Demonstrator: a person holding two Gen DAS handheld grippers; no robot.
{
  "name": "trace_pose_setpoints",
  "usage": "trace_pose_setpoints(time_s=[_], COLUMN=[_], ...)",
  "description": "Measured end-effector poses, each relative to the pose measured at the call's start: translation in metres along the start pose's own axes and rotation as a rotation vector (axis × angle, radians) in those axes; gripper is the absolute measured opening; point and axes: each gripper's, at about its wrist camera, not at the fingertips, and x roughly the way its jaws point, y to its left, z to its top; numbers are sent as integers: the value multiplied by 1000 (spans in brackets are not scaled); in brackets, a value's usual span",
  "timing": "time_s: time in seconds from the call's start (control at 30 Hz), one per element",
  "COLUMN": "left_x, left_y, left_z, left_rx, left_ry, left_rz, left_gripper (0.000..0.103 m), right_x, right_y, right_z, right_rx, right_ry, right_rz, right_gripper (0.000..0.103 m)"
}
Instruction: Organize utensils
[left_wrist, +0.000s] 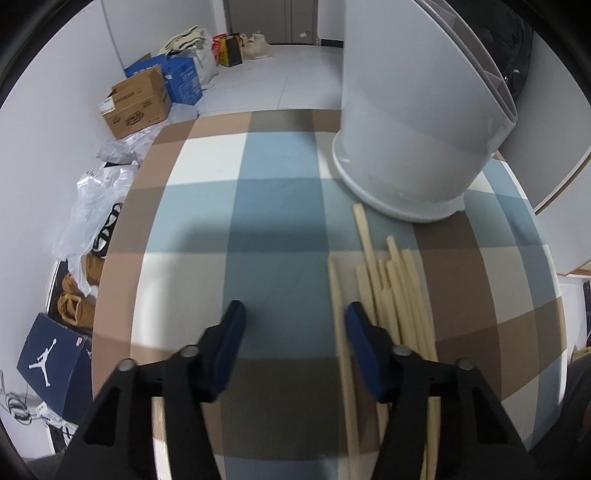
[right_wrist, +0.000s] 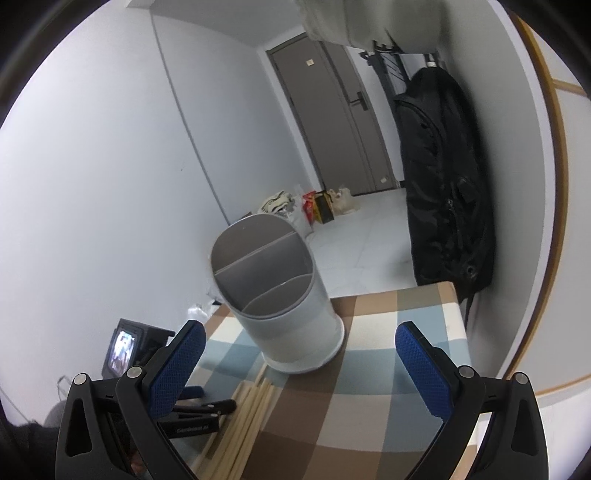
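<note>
Left wrist view: the left gripper (left_wrist: 293, 314) points steeply down at the checked tabletop (left_wrist: 266, 192), its blue-padded jaws apart with only bare cloth in the gap between them. No earlier picture is there to compare. A bundle of pale wooden chopsticks (left_wrist: 395, 291) lies lengthwise just to the right of the jaws; one stick runs close along the inner edge of the right jaw, and the others pass beneath and beyond that jaw's outer side. Whether the right pad touches any stick cannot be told. Ahead of the jaws and to their right stands the white utensil holder (left_wrist: 417, 147), its base on the tabletop just past the far tips of the chopsticks. Left of the jaws, off the tabletop edge, the floor holds a cardboard box (left_wrist: 136, 101), a blue shoe box (left_wrist: 55, 354) and plastic bags (left_wrist: 92, 206).

Right wrist view: the right gripper (right_wrist: 299, 336) has its jaws wide apart, holding nothing. Straight ahead between the jaws stands the utensil holder (right_wrist: 280, 295), upright, with grey dividers making several open compartments. The chopsticks (right_wrist: 251, 413) lie below and left of the holder, near the left jaw. Behind that jaw part of the left gripper (right_wrist: 199, 413) shows beside the sticks. Far beyond the right jaw, a black bag (right_wrist: 447, 184) hangs on the wall.
</note>
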Motion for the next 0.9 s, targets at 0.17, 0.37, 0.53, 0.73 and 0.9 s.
trace_pose_setpoints(time_s=[0.17, 0.37, 0.53, 0.73, 0.9], left_x=[3, 3, -14, -42, -41], left_y=[-11, 1, 13, 26, 47], left_z=[9, 10, 5, 3, 8], left_rx=[62, 21, -66, -155, -221], left_ry=[12, 23, -45, -170, -208], left_rz=[-59, -151, -202, -266, -314], left_gripper=[4, 1, 1, 1, 1], right_x=[-3, -4, 3, 21, 36], right_y=[-9, -11, -6, -8, 3], right_z=[2, 0, -6, -19, -33], right_rx=[45, 43, 19, 72, 83], right_ry=[0, 16, 62, 188, 306], right_rz=[-9, -18, -28, 5, 32], right_gripper=[103, 103, 103, 103, 88])
